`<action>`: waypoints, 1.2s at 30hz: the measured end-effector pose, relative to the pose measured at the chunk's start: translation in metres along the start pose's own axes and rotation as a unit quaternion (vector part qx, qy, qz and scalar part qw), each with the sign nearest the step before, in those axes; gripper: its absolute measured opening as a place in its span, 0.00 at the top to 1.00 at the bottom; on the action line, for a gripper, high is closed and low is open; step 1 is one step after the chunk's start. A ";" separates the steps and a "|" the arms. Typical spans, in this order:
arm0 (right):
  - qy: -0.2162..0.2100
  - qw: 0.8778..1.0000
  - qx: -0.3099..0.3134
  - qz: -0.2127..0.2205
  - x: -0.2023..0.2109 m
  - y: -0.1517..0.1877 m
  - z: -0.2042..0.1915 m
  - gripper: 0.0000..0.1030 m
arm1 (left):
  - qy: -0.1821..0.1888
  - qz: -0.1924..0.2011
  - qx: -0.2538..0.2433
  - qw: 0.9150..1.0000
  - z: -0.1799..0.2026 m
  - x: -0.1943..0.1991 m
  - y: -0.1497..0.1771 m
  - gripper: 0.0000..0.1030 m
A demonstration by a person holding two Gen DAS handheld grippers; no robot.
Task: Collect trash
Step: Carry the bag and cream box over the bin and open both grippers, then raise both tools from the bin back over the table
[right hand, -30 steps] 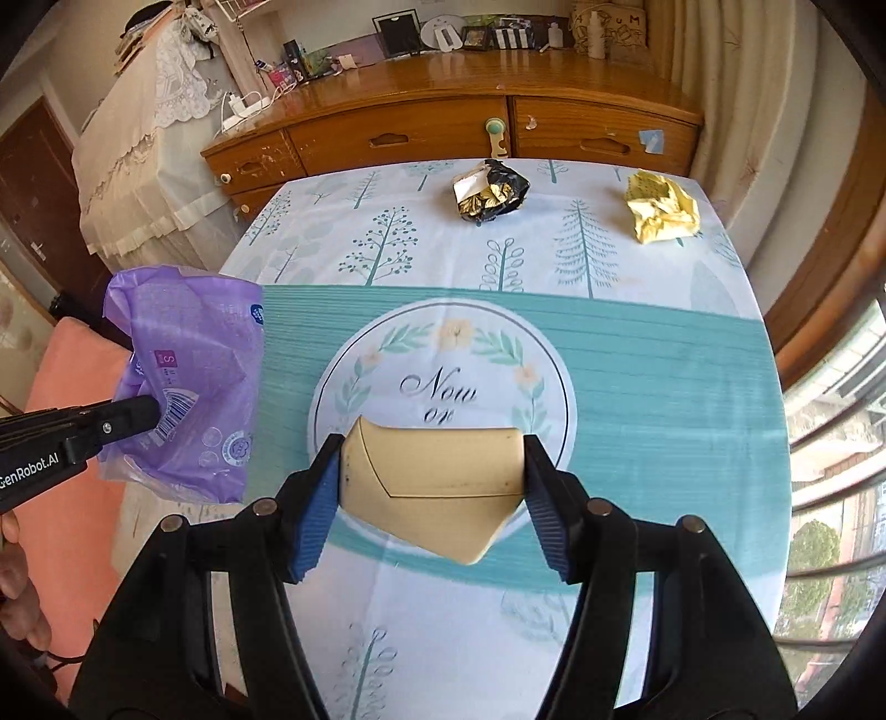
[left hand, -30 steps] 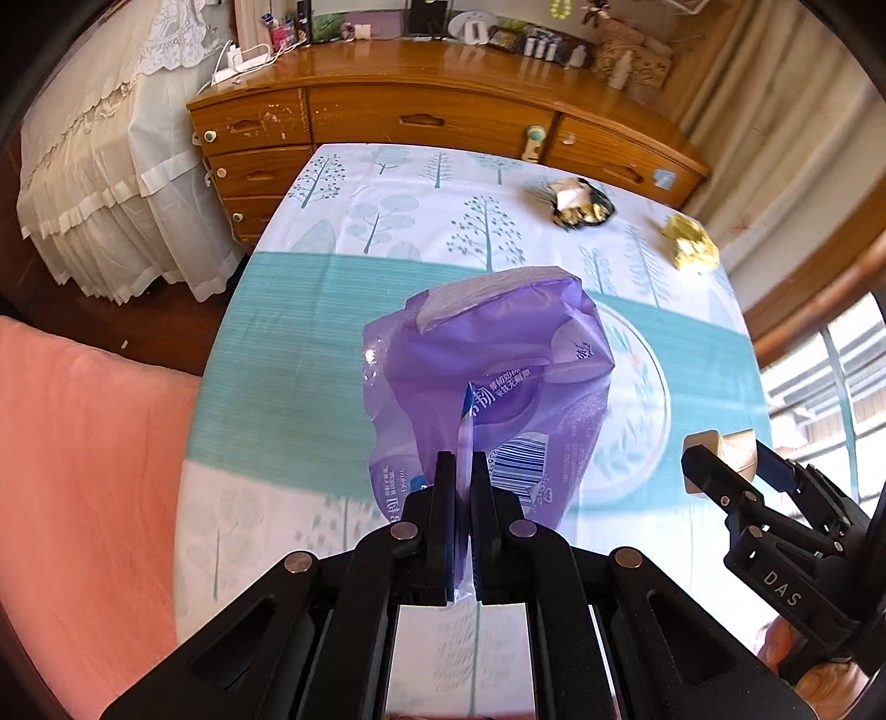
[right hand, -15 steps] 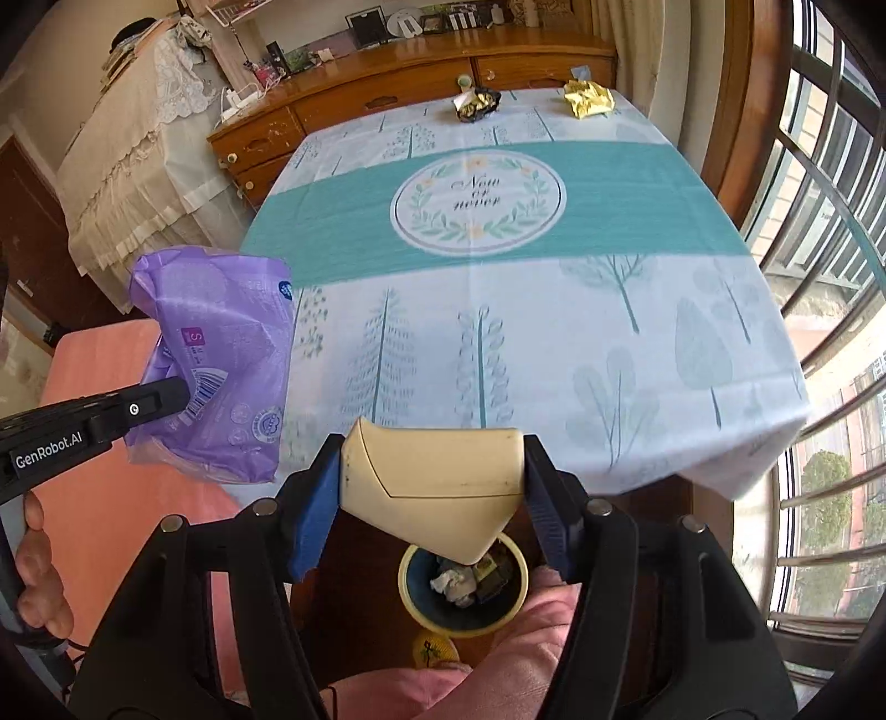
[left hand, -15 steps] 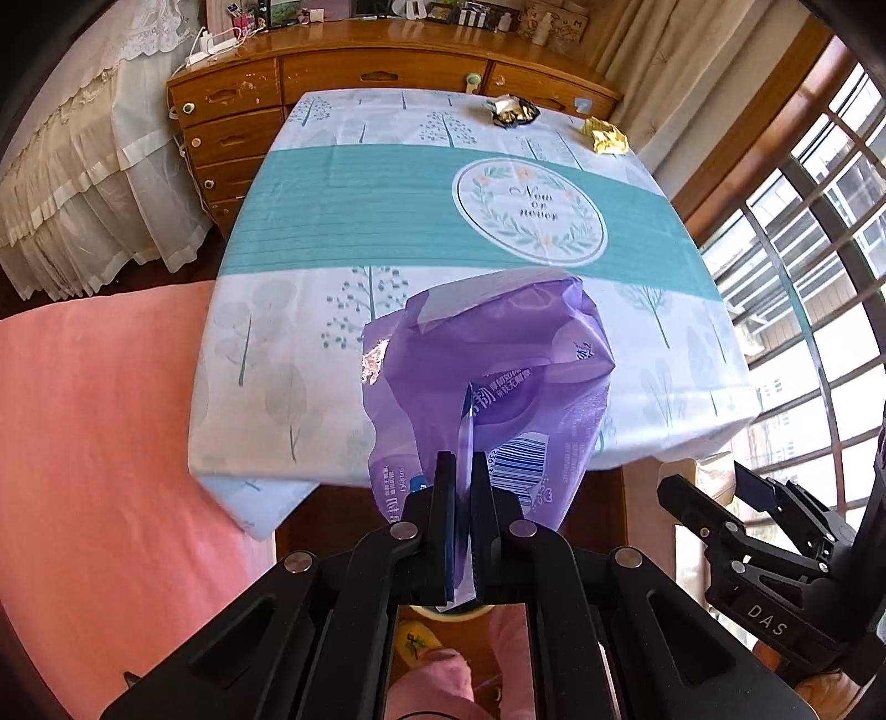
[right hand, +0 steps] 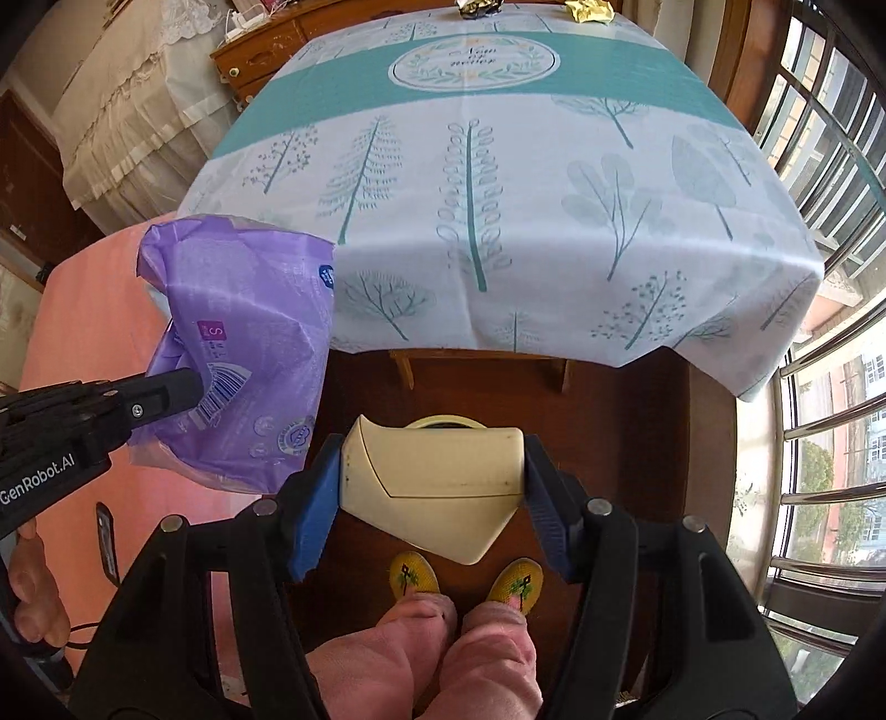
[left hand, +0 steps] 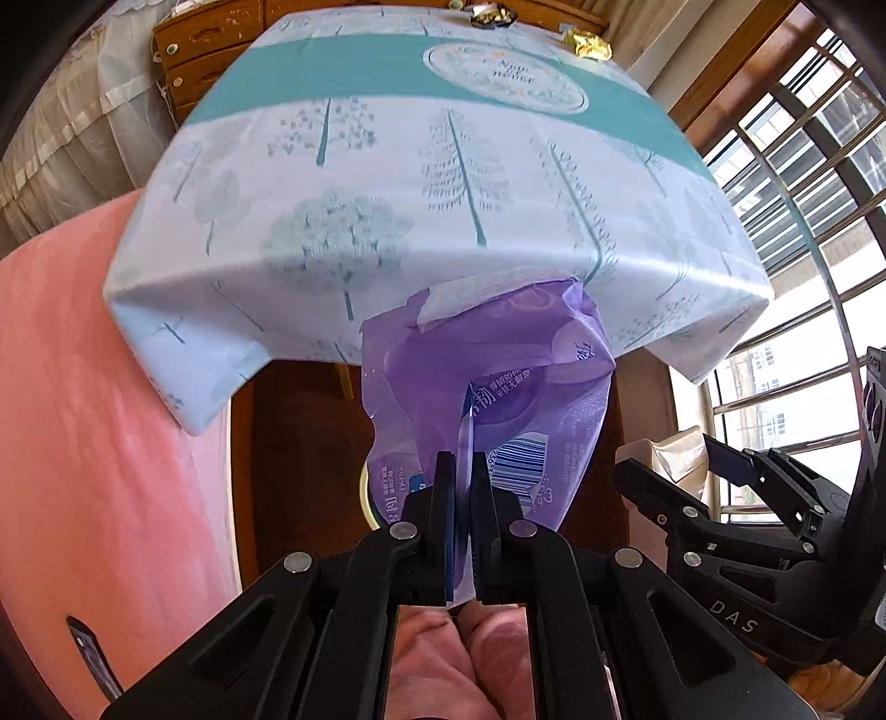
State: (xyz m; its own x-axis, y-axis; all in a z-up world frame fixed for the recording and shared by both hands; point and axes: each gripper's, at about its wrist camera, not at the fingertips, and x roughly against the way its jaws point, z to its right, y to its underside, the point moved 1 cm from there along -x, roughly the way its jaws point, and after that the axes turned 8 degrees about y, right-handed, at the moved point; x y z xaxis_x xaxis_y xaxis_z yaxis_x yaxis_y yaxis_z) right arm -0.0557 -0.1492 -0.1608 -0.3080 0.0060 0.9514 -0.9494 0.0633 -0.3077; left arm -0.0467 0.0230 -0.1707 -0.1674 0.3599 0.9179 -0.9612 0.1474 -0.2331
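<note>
My left gripper [left hand: 464, 471] is shut on a crumpled purple plastic package [left hand: 493, 387], held below the table's near edge; it also shows in the right wrist view [right hand: 243, 343]. My right gripper [right hand: 432, 476] is shut on a cream carton [right hand: 432, 482], also seen at the right of the left wrist view [left hand: 675, 459]. A yellow-rimmed bin [right hand: 443, 422] on the floor is mostly hidden behind the carton. A black-and-gold wrapper [right hand: 479, 5] and a yellow wrapper [right hand: 590, 8] lie at the table's far end.
The table wears a teal and white tree-print cloth [right hand: 498, 183]. A wooden dresser [right hand: 260, 50] stands beyond it. A pink bed [left hand: 83, 415] is at the left, windows [right hand: 819, 332] at the right. The person's feet in yellow slippers [right hand: 415, 573] are below.
Both grippers have pulled back off the table and lowered past its near edge, still holding the package and the carton. The bin now sits directly behind the carton.
</note>
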 end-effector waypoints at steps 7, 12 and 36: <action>-0.008 0.998 0.005 -0.055 -0.108 0.056 0.007 0.43 | -0.028 -0.054 0.027 0.998 -0.027 -0.113 0.055 0.96; -0.009 0.996 -0.004 -0.085 -0.188 0.089 0.010 0.43 | -0.033 -0.079 0.036 0.996 -0.054 -0.192 0.077 0.96; -0.029 0.994 -0.059 -0.086 -0.282 0.102 0.013 0.39 | -0.072 -0.062 0.067 0.993 -0.120 -0.247 0.083 0.29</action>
State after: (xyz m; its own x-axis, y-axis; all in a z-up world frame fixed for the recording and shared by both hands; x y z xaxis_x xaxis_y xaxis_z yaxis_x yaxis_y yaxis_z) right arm -0.0662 -0.1579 -0.4609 -0.1479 -0.0719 0.9864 -0.9755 0.1746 -0.1336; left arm -0.0593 0.0566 -0.4554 -0.0660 0.2103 0.9754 -0.9953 0.0554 -0.0792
